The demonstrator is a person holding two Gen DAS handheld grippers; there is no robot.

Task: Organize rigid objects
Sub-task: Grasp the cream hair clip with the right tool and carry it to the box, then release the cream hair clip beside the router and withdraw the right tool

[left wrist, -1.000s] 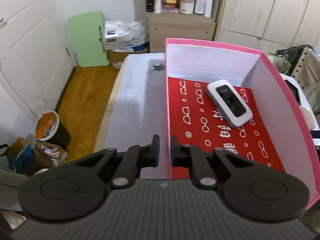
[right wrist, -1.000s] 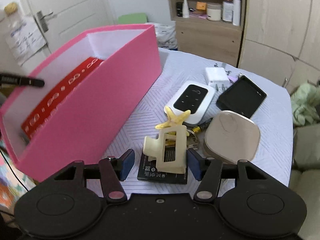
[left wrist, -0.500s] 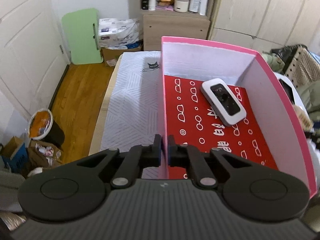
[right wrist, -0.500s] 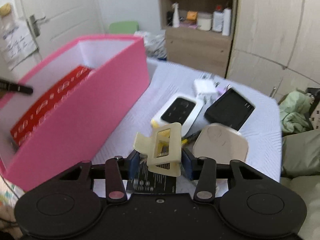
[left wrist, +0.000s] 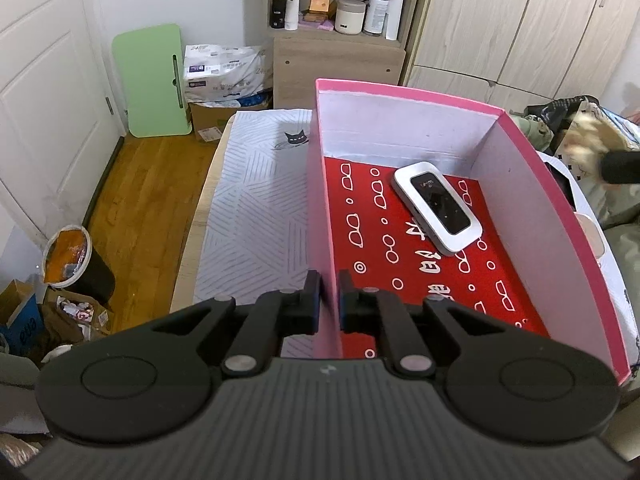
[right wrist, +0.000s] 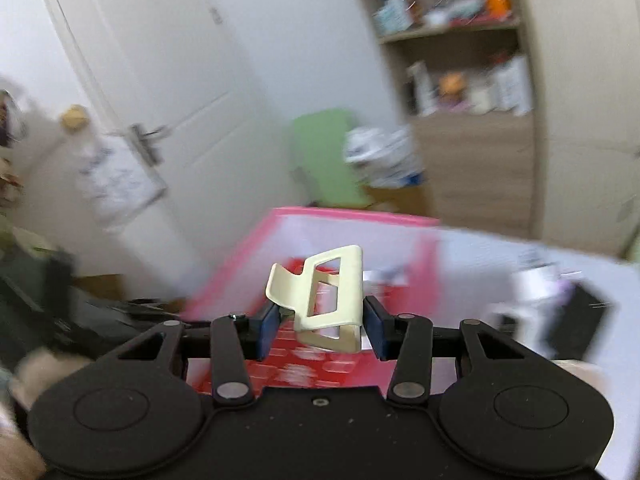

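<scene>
Left tongs [left wrist: 329, 300], low in the frame's centre, are pinched together on the left wall of a pink box [left wrist: 560, 216]; a white pocket router [left wrist: 437, 213] lies inside. Right tongs [right wrist: 319, 326], half apart, clamp a cream hair claw clip [right wrist: 324, 298] at centre frame, in front of the blurred box [right wrist: 352, 216].

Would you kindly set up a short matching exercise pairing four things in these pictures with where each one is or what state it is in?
Things:
1. cream hair clip
2. white pocket router
3. left gripper
4. green folding board

Places or states:
A. lying on the red floor of the pink box
B. leaning against the wall beside the door
C. held between the jaws of the right gripper
D. clamped on the near part of the pink box's left wall

Pairs: 1-C, 2-A, 3-D, 4-B
</scene>
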